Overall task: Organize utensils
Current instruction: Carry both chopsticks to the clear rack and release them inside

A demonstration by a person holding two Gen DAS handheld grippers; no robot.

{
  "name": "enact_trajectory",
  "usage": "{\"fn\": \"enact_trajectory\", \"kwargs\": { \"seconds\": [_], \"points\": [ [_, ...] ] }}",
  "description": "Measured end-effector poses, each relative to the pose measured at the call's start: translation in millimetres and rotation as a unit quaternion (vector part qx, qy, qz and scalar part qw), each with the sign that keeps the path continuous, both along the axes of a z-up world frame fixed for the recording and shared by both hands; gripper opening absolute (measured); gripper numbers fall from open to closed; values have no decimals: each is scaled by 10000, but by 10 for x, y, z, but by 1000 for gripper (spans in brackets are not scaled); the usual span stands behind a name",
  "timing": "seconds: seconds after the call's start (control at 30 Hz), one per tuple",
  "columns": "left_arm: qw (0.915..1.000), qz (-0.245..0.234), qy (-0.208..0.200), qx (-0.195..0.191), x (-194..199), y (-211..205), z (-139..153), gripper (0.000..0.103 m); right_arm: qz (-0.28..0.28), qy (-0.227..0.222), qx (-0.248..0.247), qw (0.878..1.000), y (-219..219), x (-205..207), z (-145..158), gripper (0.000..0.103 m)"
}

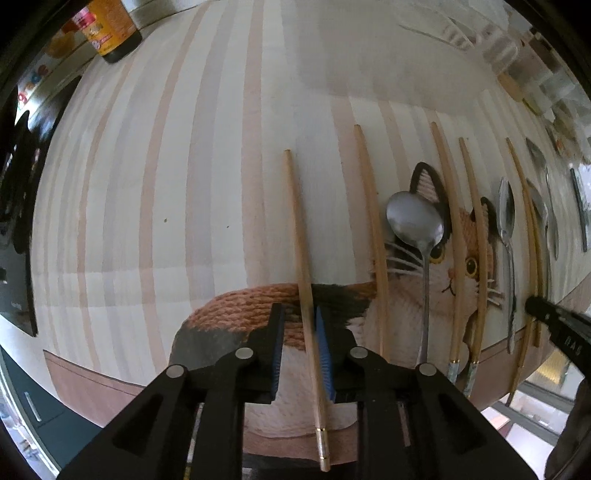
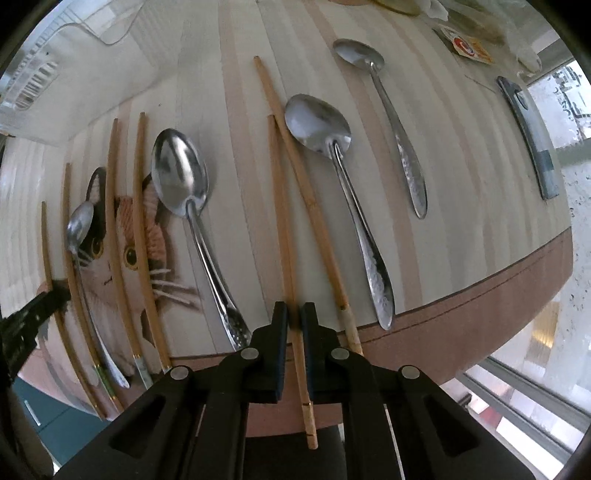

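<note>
While both claws point down at a striped tablecloth (image 1: 207, 155) printed with a cat (image 1: 461, 266), each has a chopstick running lengthwise between its jaws. In the left wrist view, the left gripper (image 1: 300, 325) sits at lower centre with its jaws slightly apart; a pale wooden chopstick (image 1: 301, 258) lies between the blue pads, close against the right-hand pad with a small gap on the left, so the grip looks loosened rather than tight. To the right of it in that view lie more chopsticks and a spoon (image 1: 415, 221) whose bowl covers the cat's ear. A dark bottle (image 1: 110, 29) stands at the upper left of the frame. In the right wrist view, the right gripper (image 2: 294, 319) at lower centre is narrowed onto a second chopstick (image 2: 282, 221), its pads pressing both sides. Just right of it a longer chopstick (image 2: 306, 195) lies at a slant, its far part crossing close to the held one. Three large spoons lie across the cloth: one (image 2: 184, 184) left of centre, one (image 2: 325, 133) right of the slanted stick, one (image 2: 384, 92) toward the upper right. A grey flat tool (image 2: 528, 136) lies at the far right
</note>
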State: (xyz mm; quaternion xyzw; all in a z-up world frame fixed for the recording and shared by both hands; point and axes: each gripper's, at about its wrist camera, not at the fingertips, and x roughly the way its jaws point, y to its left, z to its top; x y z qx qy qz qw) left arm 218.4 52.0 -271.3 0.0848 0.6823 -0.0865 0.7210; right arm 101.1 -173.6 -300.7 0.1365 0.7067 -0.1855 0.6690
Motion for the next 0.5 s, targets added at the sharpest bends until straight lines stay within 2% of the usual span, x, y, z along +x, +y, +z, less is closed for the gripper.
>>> {"fn": "enact_trajectory", "kwargs": {
  "seconds": [0.1,0.13,0.3,0.4,0.5],
  "points": [
    [10000,-35,-85,9,-12,-86,-18,12,43,9,-77,10000,115,204,8,9],
    [9999,-58,-126,9,-6,-102,-21,5,41,30,-80,10000,120,242,91,9],
    [9995,186,-232,133,-119,-117,6,4,183,31,-213,9996,216,420,28,7],
    [9985,418,-350,84,-168,-28,151,4,182,-98,-171,9996,233,398,63,7],
    [9968,544,-588,66,-142,0,406,4,164,-405,-79,9990,219,389,268,7]
  ]
}}
